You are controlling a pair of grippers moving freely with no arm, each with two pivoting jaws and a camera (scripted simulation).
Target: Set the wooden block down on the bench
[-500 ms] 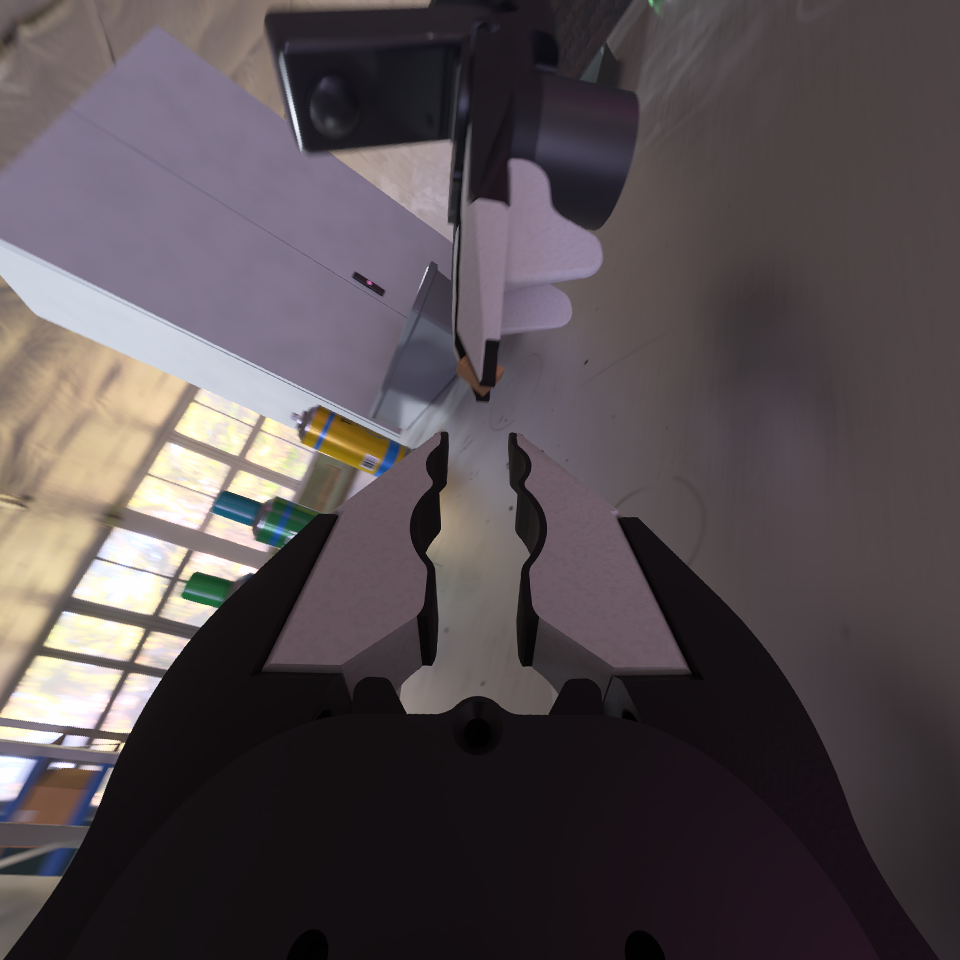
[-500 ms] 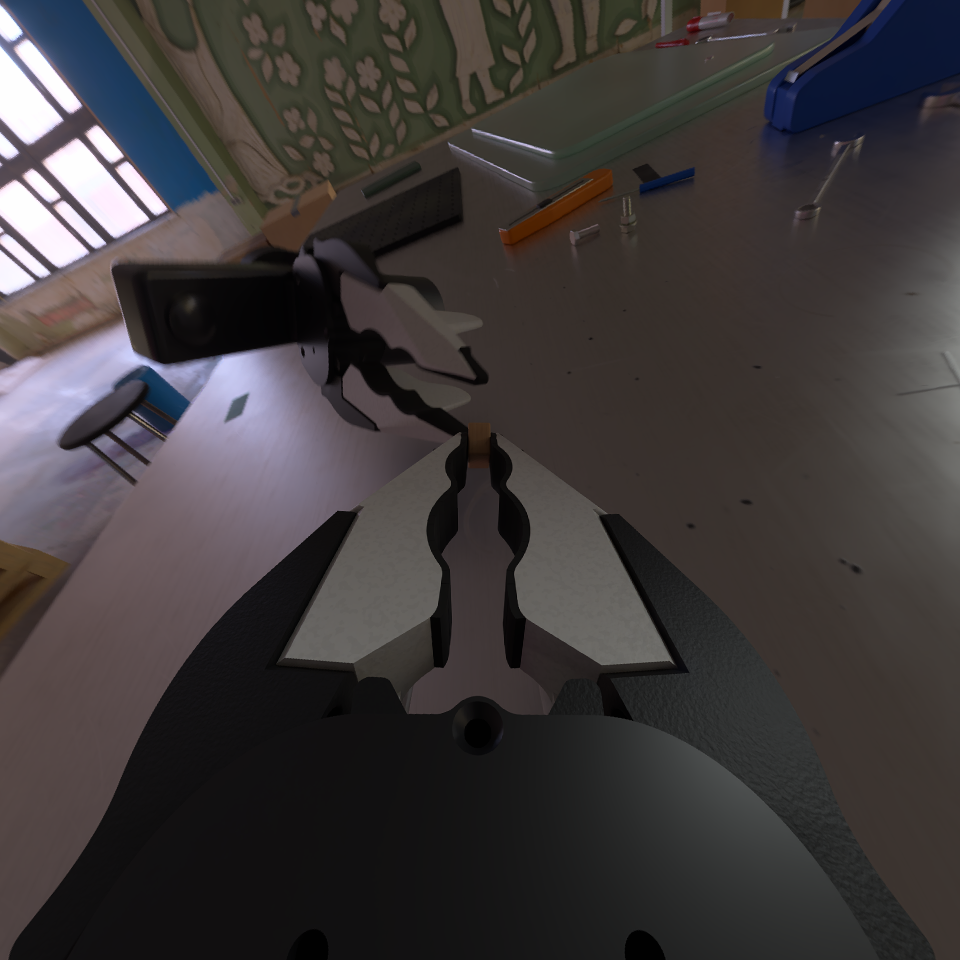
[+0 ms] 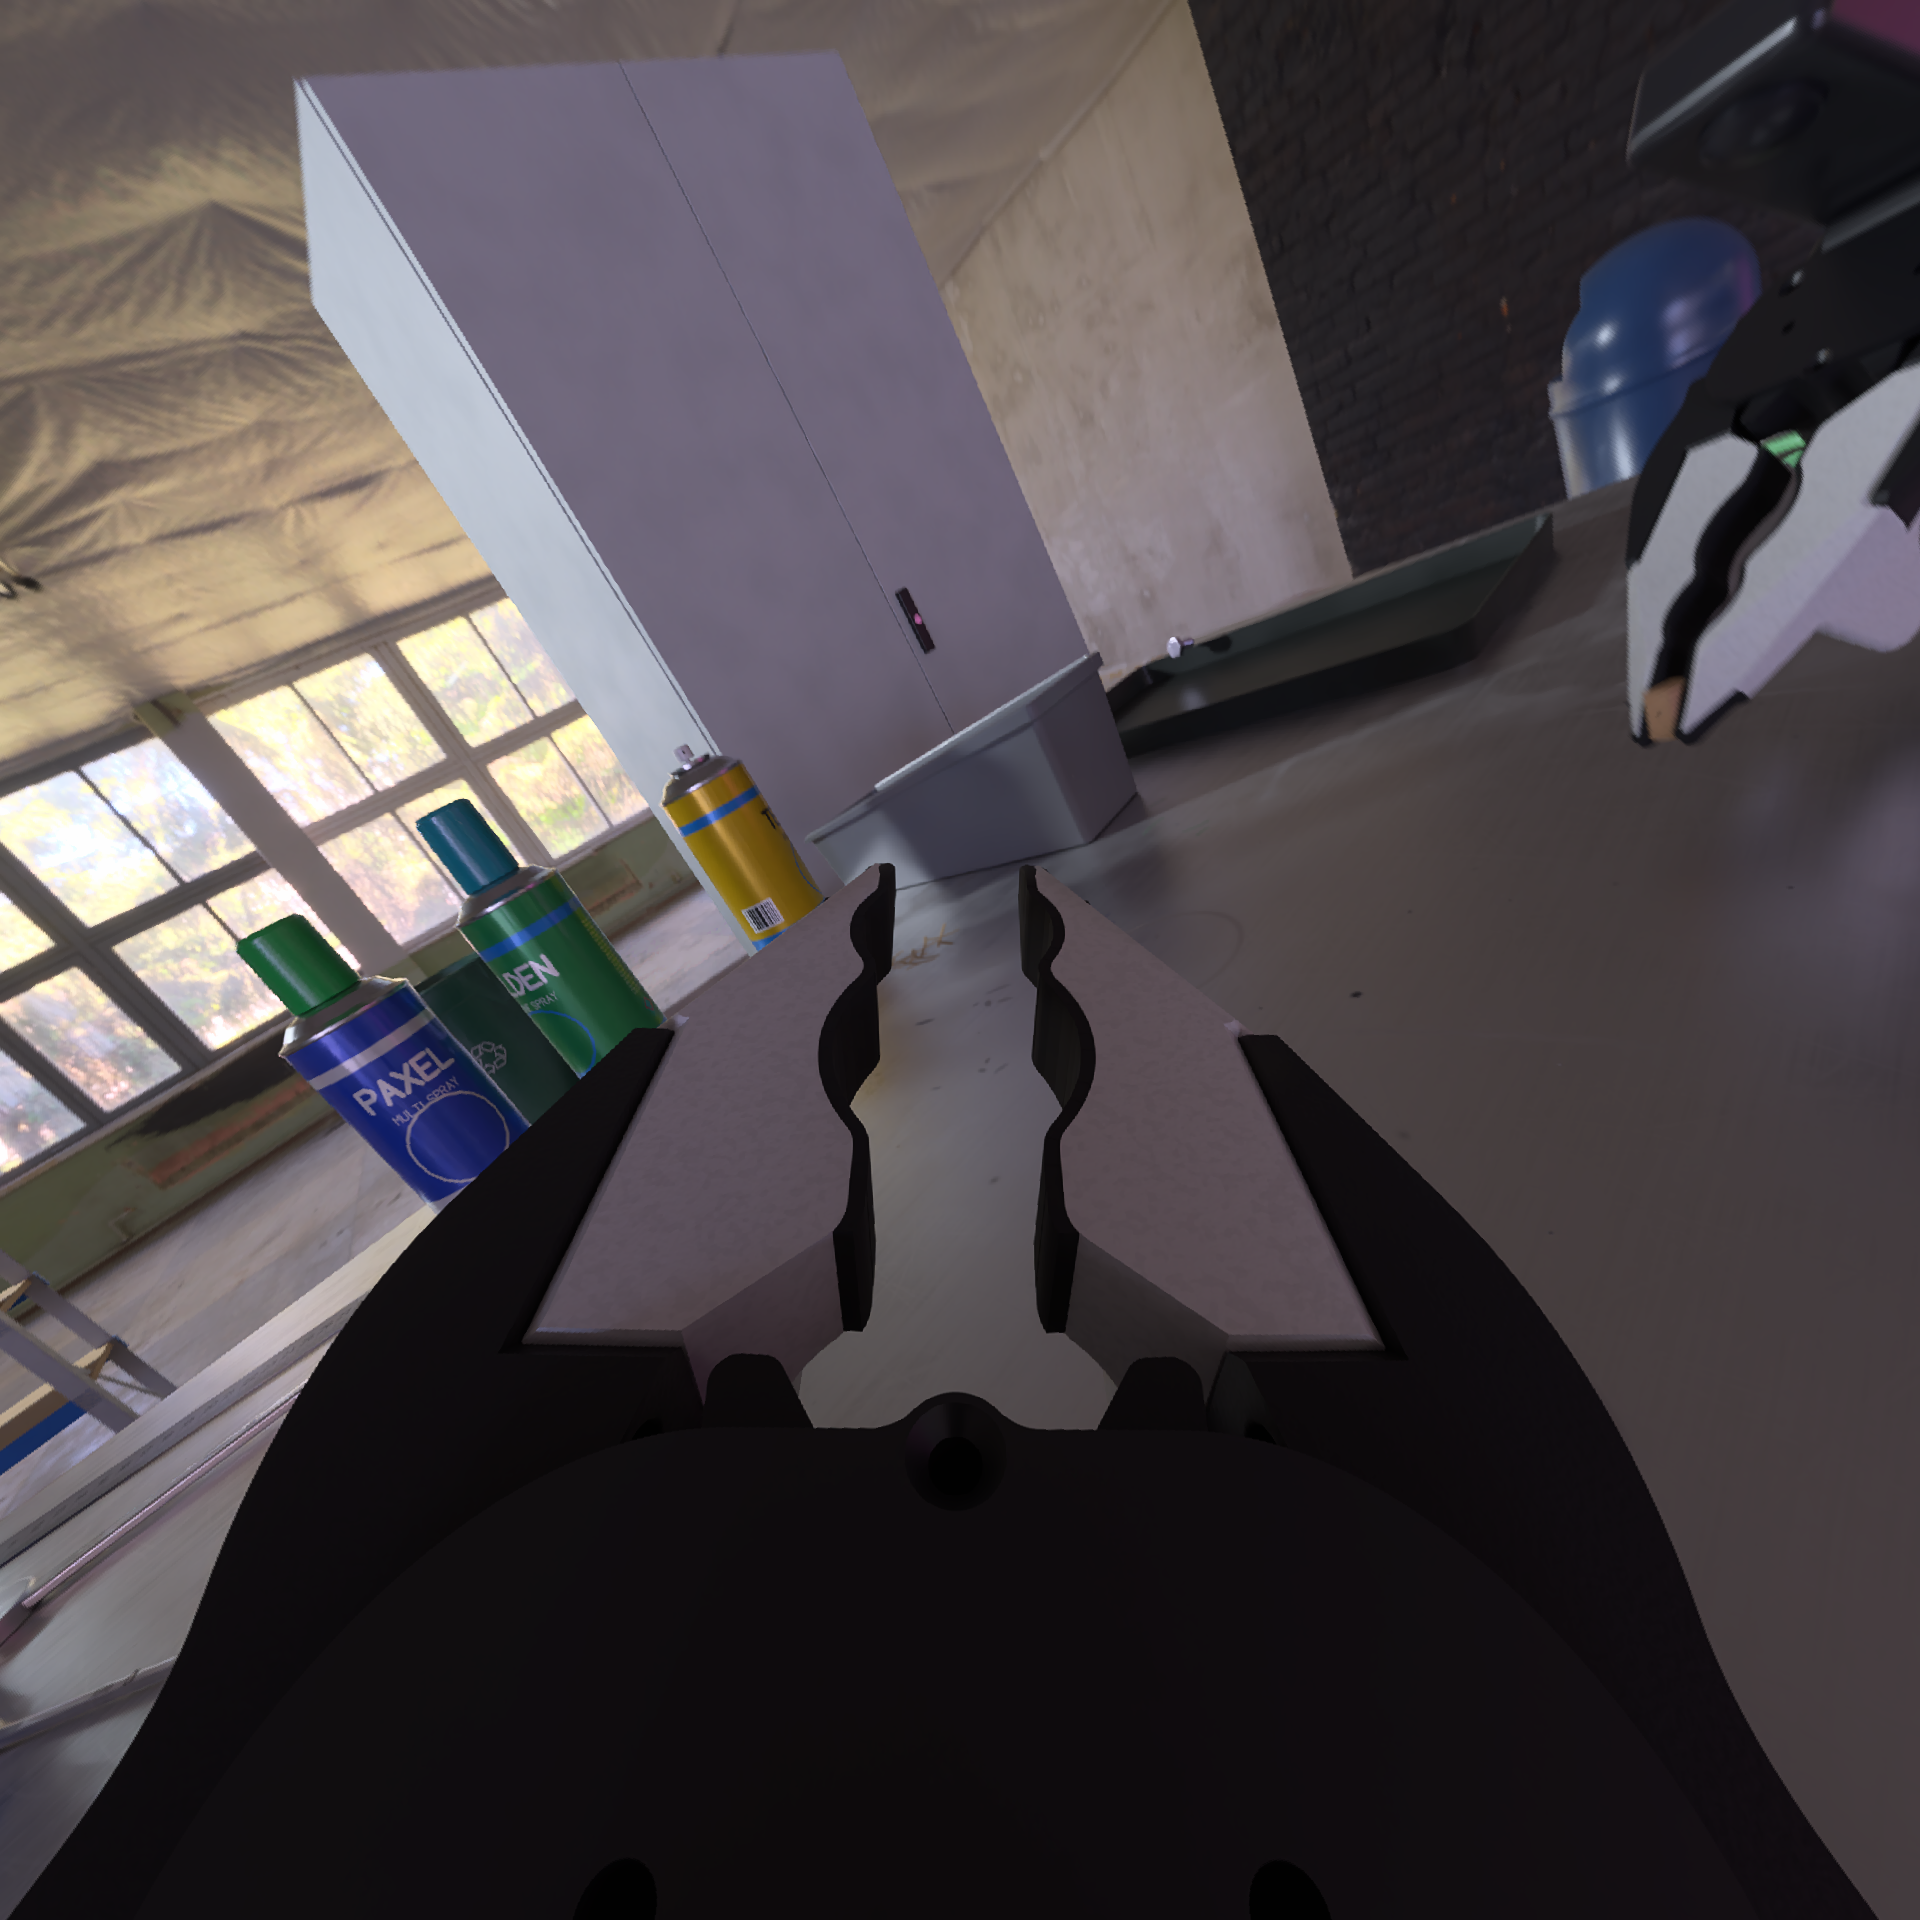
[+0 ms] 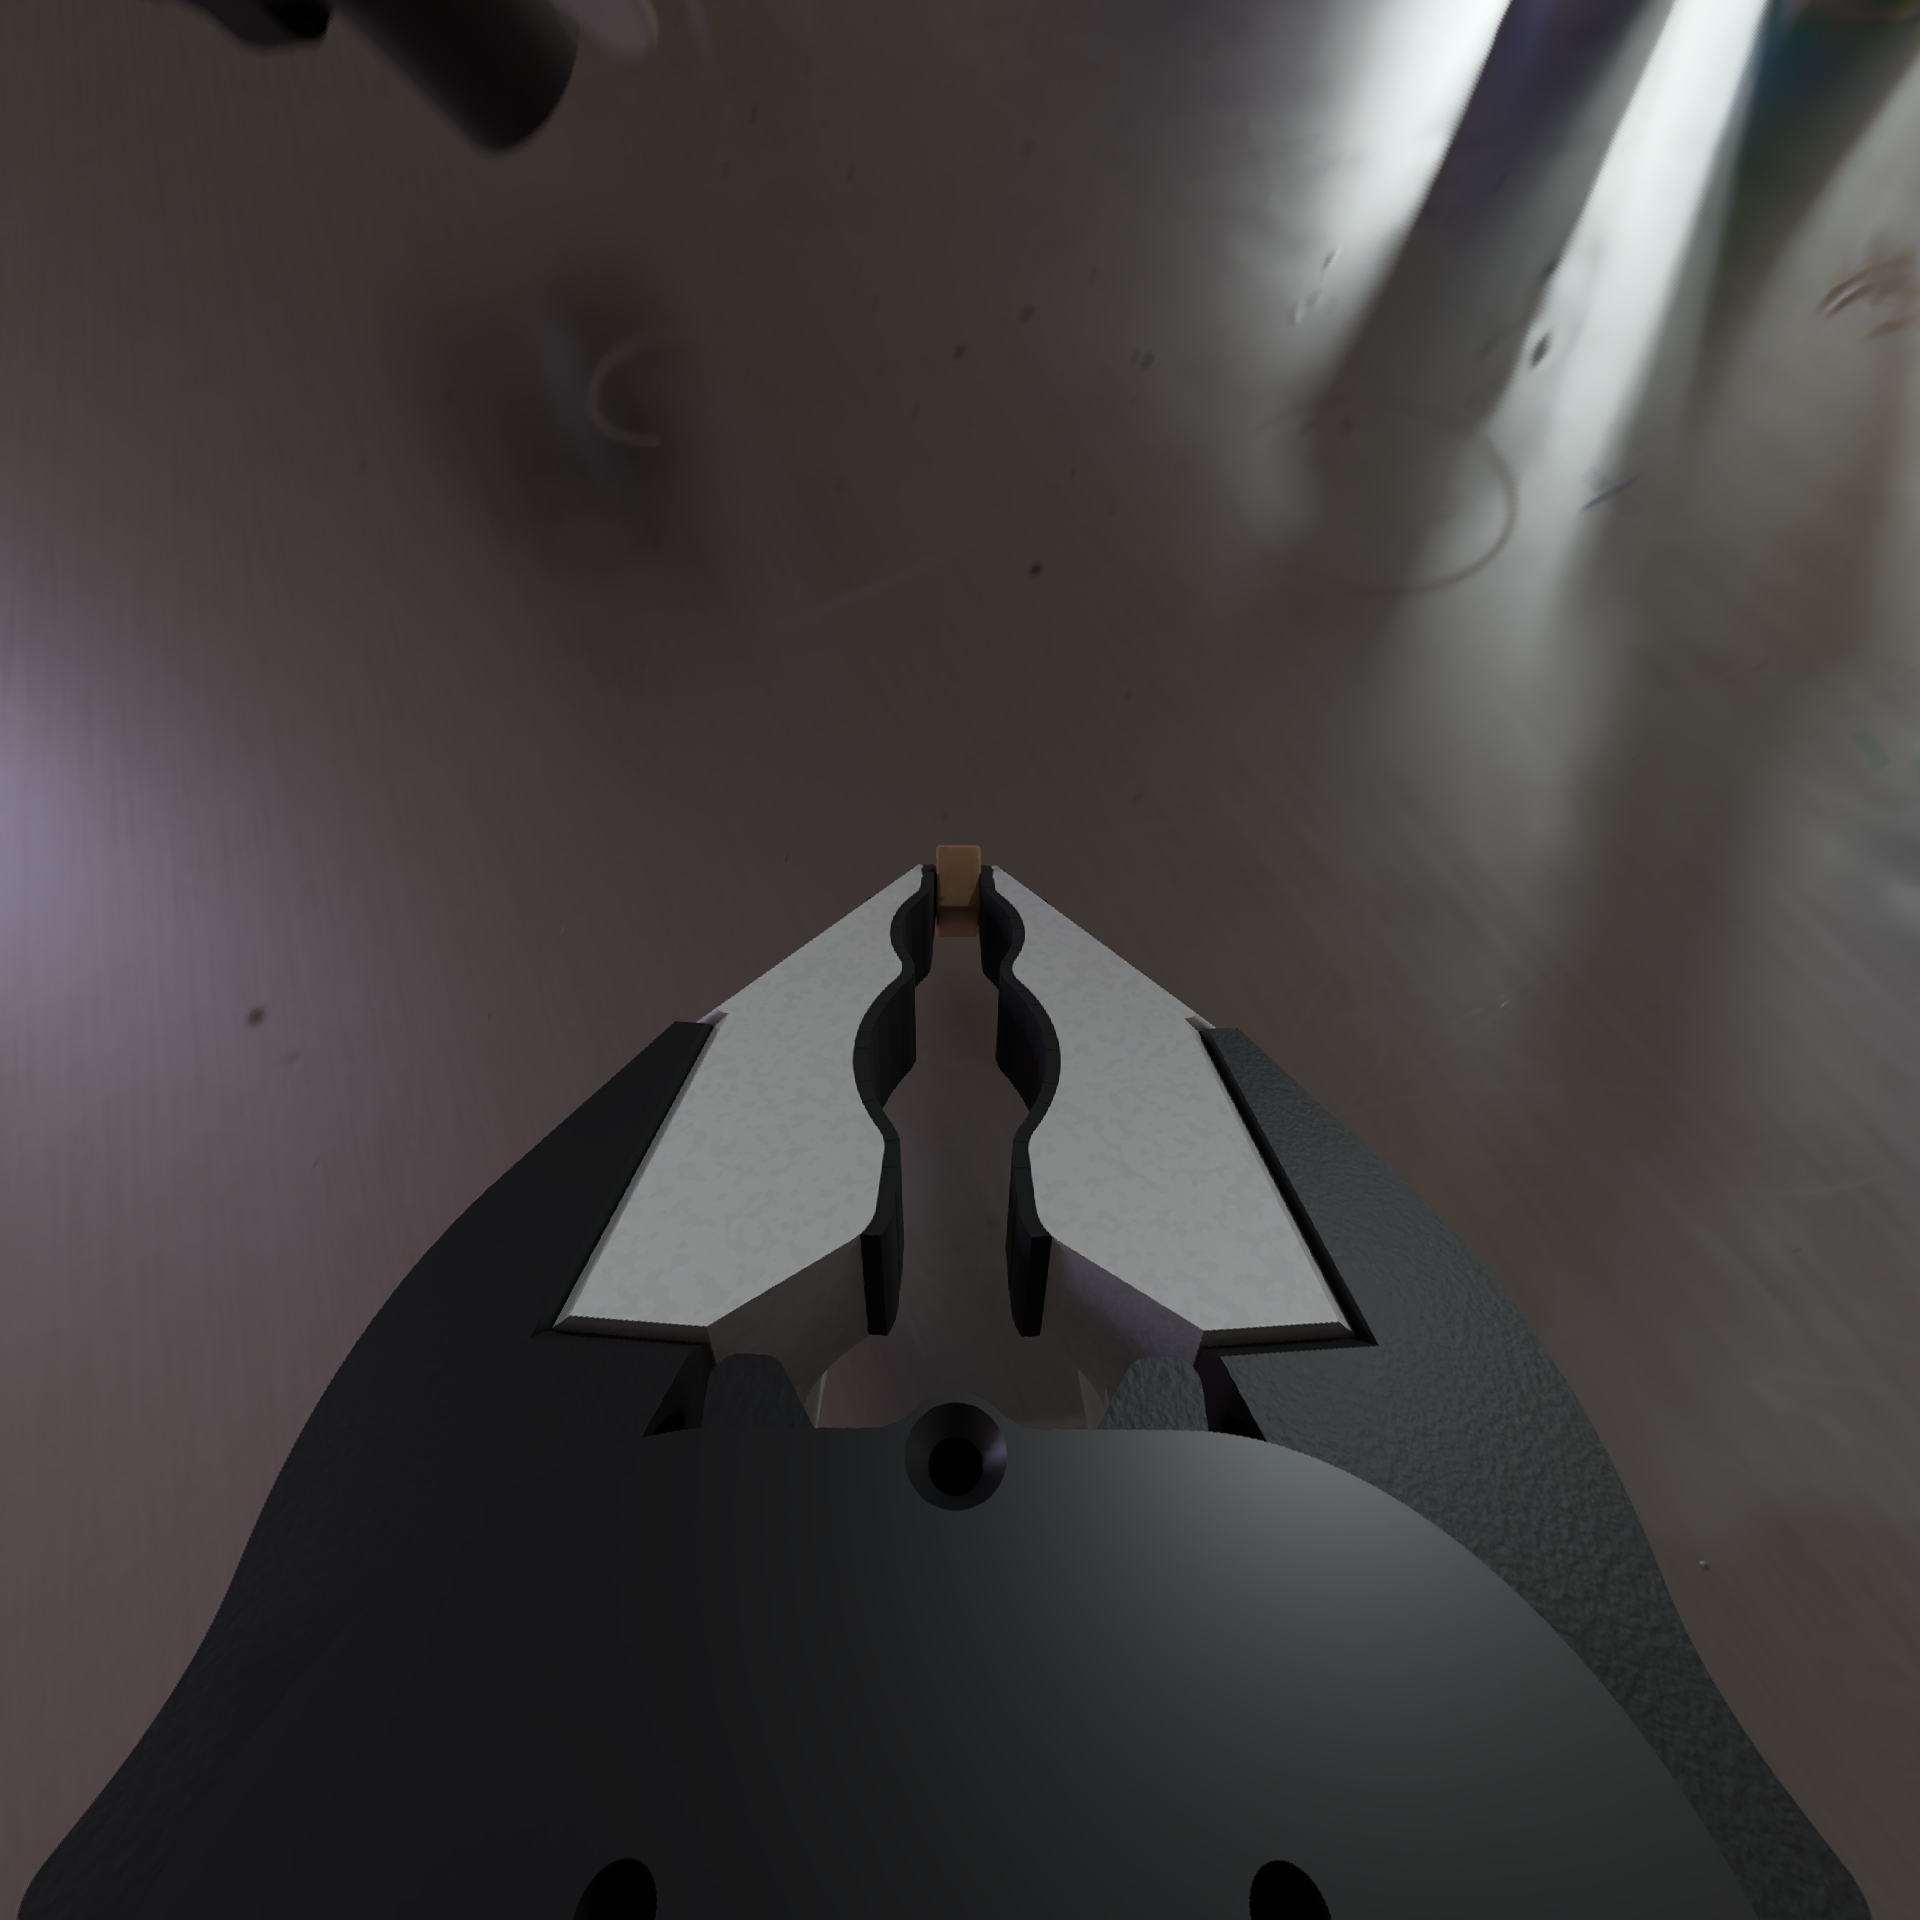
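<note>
Grey bin [image 3: 997, 800], contents hidden; right hand-held gripper [image 4: 957, 883] pinches wooden block [image 4: 956, 871].

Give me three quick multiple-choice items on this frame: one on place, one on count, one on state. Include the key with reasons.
1. Where is the small tan wooden block?
A. Lying on the grey bench top
B. Pinched at the tips of the right gripper
C. Inside the grey bin

2. How many spray cans stand at the bench's left edge?
A. One
B. Five
C. Three

3. What state is the left gripper in?
A. Open and empty
B. Shut on the block
C. Shut on a can

Key:
1 B: the right gripper has its jaws closed on the block, above the grey bench top.
2 C: blue can, green can, yellow can.
3 A: the left gripper shows a clear gap with nothing between its jaws.
</note>
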